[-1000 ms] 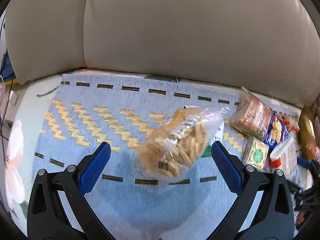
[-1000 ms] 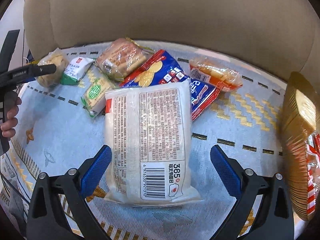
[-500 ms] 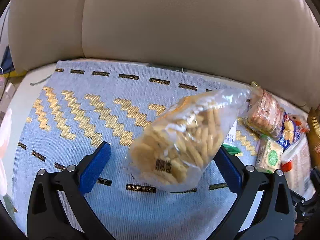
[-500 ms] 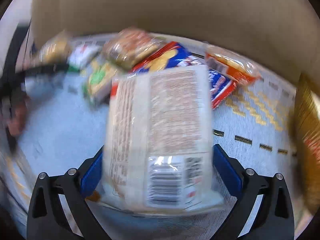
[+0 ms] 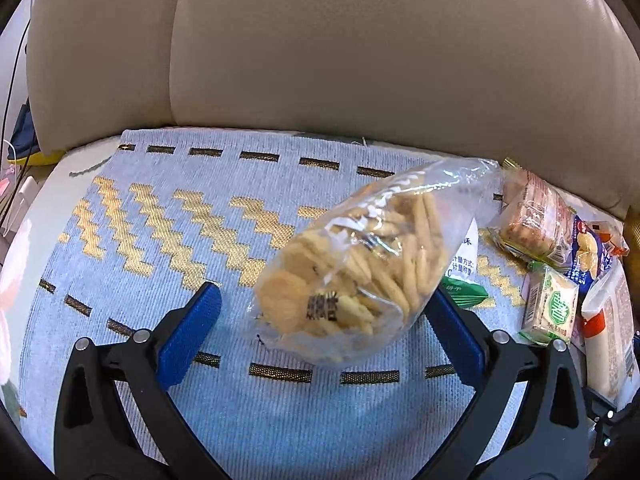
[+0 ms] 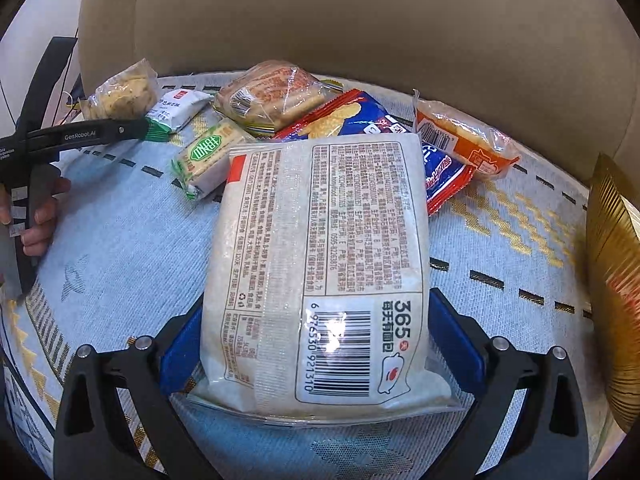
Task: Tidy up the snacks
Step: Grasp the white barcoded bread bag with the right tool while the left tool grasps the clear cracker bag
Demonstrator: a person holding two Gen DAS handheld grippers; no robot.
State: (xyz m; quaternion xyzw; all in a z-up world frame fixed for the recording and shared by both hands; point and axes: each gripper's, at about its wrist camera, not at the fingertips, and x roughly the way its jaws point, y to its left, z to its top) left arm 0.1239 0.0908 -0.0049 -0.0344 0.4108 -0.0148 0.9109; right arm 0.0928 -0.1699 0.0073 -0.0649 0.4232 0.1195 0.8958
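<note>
A clear bag of round crackers (image 5: 360, 272) lies on the blue woven seat cover (image 5: 140, 240). My left gripper (image 5: 324, 308) is open around it, and the bag leans against the right finger. A white bread package (image 6: 320, 248) with a barcode lies lengthwise between the fingers of my right gripper (image 6: 316, 308). That gripper stands open at full width, and the package covers both finger tips. The cracker bag (image 6: 120, 96) also shows at the far left of the right wrist view.
Behind the bread lie a green biscuit pack (image 6: 208, 156), a white-green sachet (image 6: 176, 112), a brown cracker pack (image 6: 272, 96), a blue bag (image 6: 360, 120) and an orange pack (image 6: 464, 140). A gold container (image 6: 612, 272) stands right. A hand (image 6: 40, 216) is at left. The beige backrest (image 5: 360, 60) closes the far side.
Both grippers have moved forward. The cracker bag now sits closer between the left fingers, and the bread package lies deeper between the right fingers. Finger widths are unchanged.
</note>
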